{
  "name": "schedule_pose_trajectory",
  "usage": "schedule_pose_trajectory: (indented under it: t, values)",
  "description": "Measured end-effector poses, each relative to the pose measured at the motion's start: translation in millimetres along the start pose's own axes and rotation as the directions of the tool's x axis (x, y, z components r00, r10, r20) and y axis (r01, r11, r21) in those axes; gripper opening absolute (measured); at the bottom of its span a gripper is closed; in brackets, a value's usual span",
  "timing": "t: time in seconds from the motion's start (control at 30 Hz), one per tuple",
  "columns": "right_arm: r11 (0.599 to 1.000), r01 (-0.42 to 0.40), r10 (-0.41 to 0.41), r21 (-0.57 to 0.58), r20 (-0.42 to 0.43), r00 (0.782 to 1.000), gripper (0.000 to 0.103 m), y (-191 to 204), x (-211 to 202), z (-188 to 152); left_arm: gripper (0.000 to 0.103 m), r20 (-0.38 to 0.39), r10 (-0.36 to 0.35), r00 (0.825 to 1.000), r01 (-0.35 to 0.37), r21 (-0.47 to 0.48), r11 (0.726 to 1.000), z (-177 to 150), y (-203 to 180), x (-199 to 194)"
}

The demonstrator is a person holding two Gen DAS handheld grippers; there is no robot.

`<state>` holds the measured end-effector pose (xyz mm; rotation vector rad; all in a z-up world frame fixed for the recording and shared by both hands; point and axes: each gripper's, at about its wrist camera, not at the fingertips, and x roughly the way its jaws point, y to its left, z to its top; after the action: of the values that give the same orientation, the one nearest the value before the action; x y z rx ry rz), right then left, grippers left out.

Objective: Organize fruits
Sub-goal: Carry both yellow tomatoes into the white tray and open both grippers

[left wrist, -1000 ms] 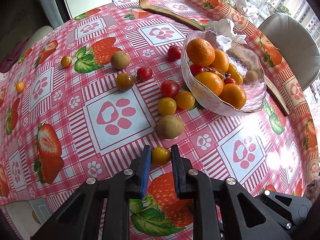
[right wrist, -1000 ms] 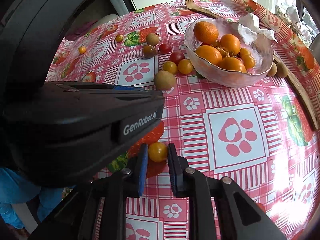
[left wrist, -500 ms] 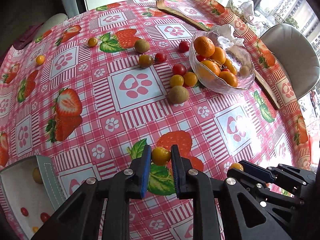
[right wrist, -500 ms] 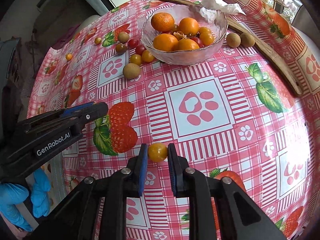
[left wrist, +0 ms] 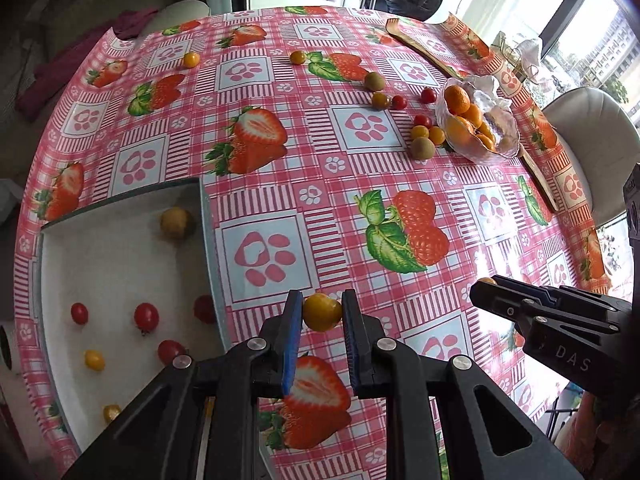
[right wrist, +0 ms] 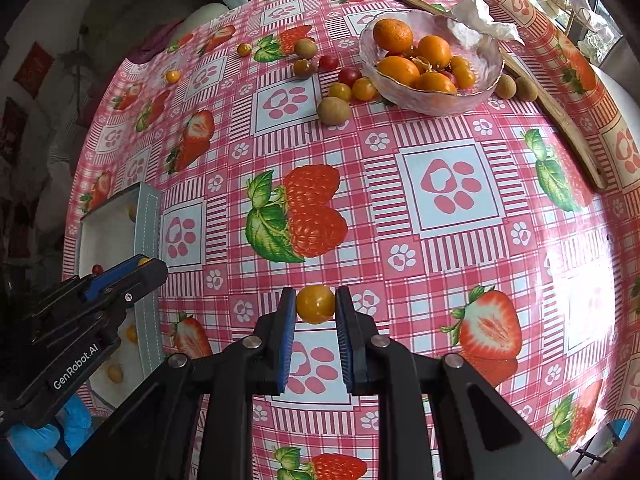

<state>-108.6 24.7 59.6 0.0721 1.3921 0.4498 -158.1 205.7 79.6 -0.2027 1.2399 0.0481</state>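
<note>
My left gripper (left wrist: 321, 314) is shut on a yellow cherry tomato (left wrist: 322, 312) and holds it above the tablecloth, just right of a white tray (left wrist: 116, 264) that holds several small tomatoes. My right gripper (right wrist: 316, 305) is shut on another yellow cherry tomato (right wrist: 316, 304) above the table's near middle. The right gripper also shows in the left wrist view (left wrist: 486, 286), low right. The left gripper shows in the right wrist view (right wrist: 146, 266) over the tray's (right wrist: 148, 216) edge.
A glass bowl (left wrist: 508, 136) of oranges and small fruit stands at the far right. Loose tomatoes and kiwis (left wrist: 422, 147) lie beside it, with stray tomatoes (left wrist: 191, 59) further back. A wooden board (right wrist: 560, 120) runs along the right edge. A chair (left wrist: 588, 140) stands beyond.
Both grippers have pulled back from the bowl with their tomatoes. The left one has swung left, so the white tray now fills the lower left of its view.
</note>
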Motion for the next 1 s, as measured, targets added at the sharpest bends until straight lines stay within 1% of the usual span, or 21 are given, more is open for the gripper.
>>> schedule_pose_trajectory:
  t: [0.13, 0.3, 0.5, 0.7, 0.87, 1.0]
  values:
    - [0.999, -0.012, 0.011, -0.044, -0.019, 1.0, 0.021, 28.4, 1.8, 0.1, 0.021, 0.007, 0.026, 1.0, -0.025, -0.07, 0.997, -19.7, 33.1, -13.0]
    - [0.993, -0.047, 0.043, -0.109, -0.041, 0.998, 0.021, 70.4, 5.9, 5.1, 0.021, 0.006, 0.072, 0.997, -0.071, -0.142, 0.987, -43.2, 74.1, -23.5]
    - [0.976, -0.104, 0.09, -0.189, -0.08, 0.993, 0.021, 125.7, 18.2, 16.8, 0.021, -0.014, 0.124, 0.992, -0.124, -0.194, 0.973, -65.1, 108.7, -19.1]
    - [0.958, -0.137, 0.107, -0.253, -0.127, 0.986, 0.022, 169.7, 42.2, 25.6, 0.021, -0.047, 0.156, 0.987, -0.163, -0.227, 0.96, -78.6, 126.6, -6.2]
    - [0.952, -0.127, 0.083, -0.278, -0.166, 0.983, 0.022, 195.4, 70.5, 33.4, 0.021, -0.061, 0.17, 0.984, -0.179, -0.227, 0.957, -81.9, 131.8, 2.0]
    - [0.95, -0.107, 0.056, -0.293, -0.178, 0.982, 0.022, 211.5, 87.1, 37.8, 0.021, -0.065, 0.176, 0.982, -0.186, -0.225, 0.956, -82.7, 132.3, 6.7]
